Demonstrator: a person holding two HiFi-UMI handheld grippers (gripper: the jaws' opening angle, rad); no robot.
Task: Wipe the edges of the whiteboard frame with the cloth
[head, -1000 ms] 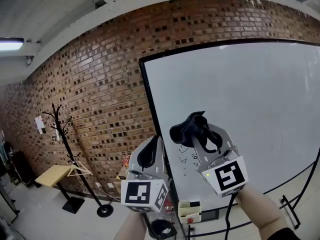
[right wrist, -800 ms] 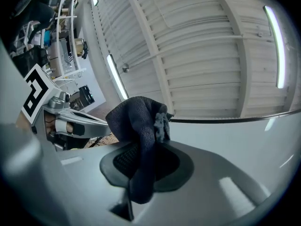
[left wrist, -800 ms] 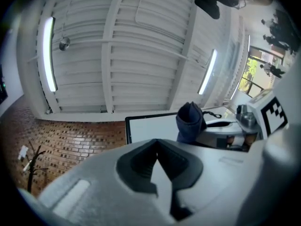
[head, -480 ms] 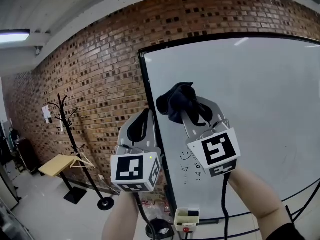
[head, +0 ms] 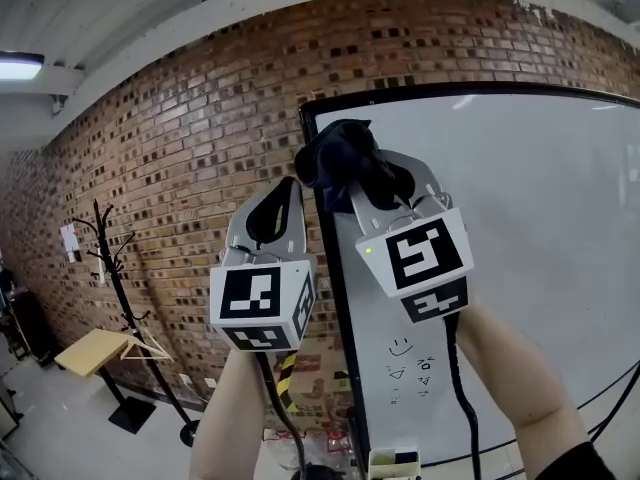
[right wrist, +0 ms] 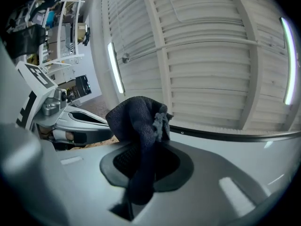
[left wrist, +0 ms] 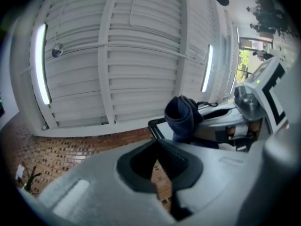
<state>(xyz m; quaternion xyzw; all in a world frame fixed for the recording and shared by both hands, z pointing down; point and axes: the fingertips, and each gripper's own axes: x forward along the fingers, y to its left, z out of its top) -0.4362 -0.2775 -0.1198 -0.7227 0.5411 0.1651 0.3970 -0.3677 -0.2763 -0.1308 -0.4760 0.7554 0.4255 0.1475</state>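
A whiteboard [head: 520,218] in a black frame [head: 325,228] stands against a brick wall. My right gripper [head: 350,163] is shut on a dark blue cloth [head: 335,158], bunched at the frame's top left corner; the same cloth [right wrist: 138,121] bulges between the jaws in the right gripper view. My left gripper [head: 285,190] is raised just left of the frame with its jaws shut and nothing in them. In the left gripper view the cloth [left wrist: 183,119] and the frame corner [left wrist: 157,127] show beyond the left gripper [left wrist: 160,161].
A brick wall [head: 170,178] runs left of the board. A black coat stand [head: 105,268] and a small wooden table [head: 95,350] stand at lower left. Small marker drawings [head: 405,363] sit low on the board. White ceiling beams [head: 120,28] are overhead.
Both grippers have risen along the board's left edge. The cloth has gone from mid-board height up to the frame's top left corner. The head view has tilted upward.
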